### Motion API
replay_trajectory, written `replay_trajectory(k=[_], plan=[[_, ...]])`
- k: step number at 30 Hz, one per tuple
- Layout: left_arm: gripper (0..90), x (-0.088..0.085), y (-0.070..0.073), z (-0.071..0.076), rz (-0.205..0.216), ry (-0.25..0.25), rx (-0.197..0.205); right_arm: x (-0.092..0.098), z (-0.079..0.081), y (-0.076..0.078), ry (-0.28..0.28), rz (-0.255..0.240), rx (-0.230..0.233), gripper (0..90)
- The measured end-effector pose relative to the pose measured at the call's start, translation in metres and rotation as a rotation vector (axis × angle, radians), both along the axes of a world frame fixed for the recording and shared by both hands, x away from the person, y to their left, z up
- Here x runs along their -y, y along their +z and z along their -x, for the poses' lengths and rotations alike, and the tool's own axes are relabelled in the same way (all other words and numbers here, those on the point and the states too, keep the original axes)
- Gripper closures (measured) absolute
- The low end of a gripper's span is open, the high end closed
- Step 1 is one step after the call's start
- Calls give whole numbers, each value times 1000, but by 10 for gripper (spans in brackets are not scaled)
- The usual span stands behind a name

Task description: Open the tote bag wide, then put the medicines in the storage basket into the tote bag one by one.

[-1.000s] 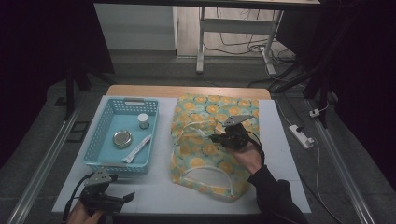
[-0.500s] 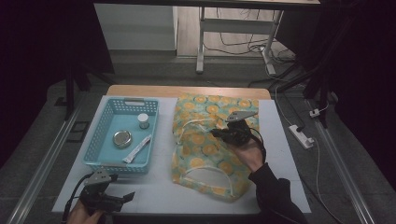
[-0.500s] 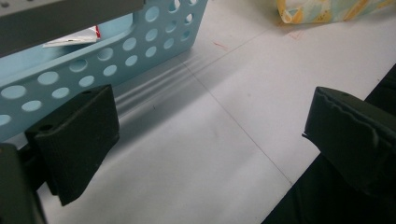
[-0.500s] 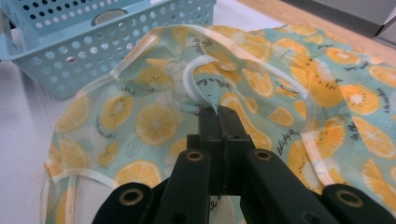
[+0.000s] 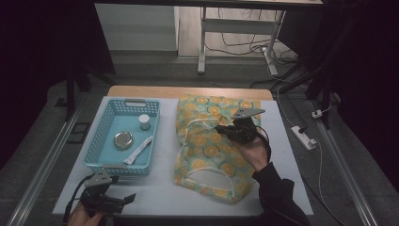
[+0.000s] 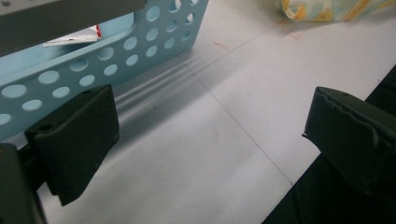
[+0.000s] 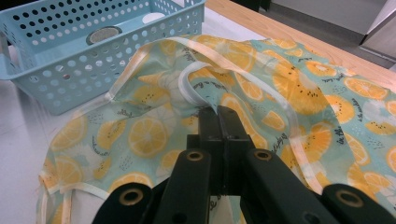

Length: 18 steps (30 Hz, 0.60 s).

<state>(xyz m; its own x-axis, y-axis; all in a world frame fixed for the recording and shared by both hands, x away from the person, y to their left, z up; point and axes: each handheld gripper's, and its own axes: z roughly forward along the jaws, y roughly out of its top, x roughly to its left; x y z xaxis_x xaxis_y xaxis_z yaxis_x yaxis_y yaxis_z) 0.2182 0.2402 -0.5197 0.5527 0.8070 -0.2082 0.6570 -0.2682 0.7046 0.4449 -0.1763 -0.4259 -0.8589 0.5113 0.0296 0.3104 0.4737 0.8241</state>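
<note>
The right gripper (image 7: 219, 116) had its jaws pressed together on a fold of the lemon-print bag (image 5: 211, 141), close to a white handle (image 7: 189, 86), with the cloth lifted into a small ridge at the pinch. From that grip the bag spread away on all sides across the right half of the table (image 5: 164, 188), its long axis running from the person's edge toward the far wooden edge. The right hand (image 5: 251, 150) was on it; the left gripper (image 5: 110, 200) rested well apart at the near left corner, jaws wide with nothing between them, just beside the blue basket (image 5: 101, 155). The white tabletop was flat and smooth, and the room around it was dark, with cables on the floor beyond.
</note>
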Motion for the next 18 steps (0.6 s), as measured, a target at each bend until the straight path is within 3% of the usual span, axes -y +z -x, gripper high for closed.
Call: replay_trajectory(k=[12,18], plan=[[27,-3,0,-1,11,33,-14,-1,0,-2,6,10,-2,900],[29,-7,-1,-3,43,70,-37,-1,1,-2,13,10,-6,900]])
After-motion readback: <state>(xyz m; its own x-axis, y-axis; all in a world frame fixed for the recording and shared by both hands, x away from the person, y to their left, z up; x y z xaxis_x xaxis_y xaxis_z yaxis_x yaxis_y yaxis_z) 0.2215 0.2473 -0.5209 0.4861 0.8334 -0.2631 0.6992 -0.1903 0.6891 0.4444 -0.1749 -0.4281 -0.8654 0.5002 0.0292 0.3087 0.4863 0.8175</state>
